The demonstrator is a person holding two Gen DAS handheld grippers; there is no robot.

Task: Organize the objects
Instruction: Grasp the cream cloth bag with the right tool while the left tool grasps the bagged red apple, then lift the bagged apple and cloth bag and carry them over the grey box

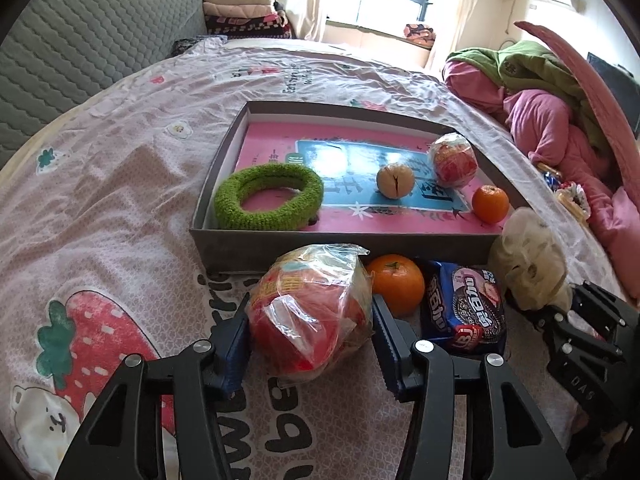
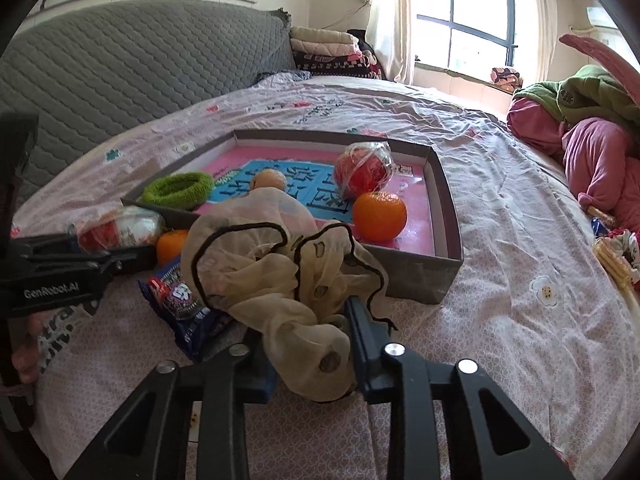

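I'm clamping the left tool [image 1: 310, 320] on a bagged apple [image 1: 310, 312] on the bed; slippery wrap, gripping mid-body. Right tool [image 2: 308, 336] is pinching a soft, light cloth [image 2: 280, 256] at its bunched end. Beyond sits the box [image 1: 344, 246].

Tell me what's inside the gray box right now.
The gray box holds a green knit ring, a tan fruit, a bagged red item and an orange. Its near wall hides the floor behind it.

Two oranges [image 1: 490, 203] [image 1: 396, 283], two wrapped red fruits [image 1: 453, 159] [image 1: 312, 316], one walnut-like nut [image 1: 394, 180]. One green ring [image 1: 268, 195], one cookie packet [image 1: 466, 308], one cream scrunchie [image 2: 280, 256], one box [image 1: 340, 246].
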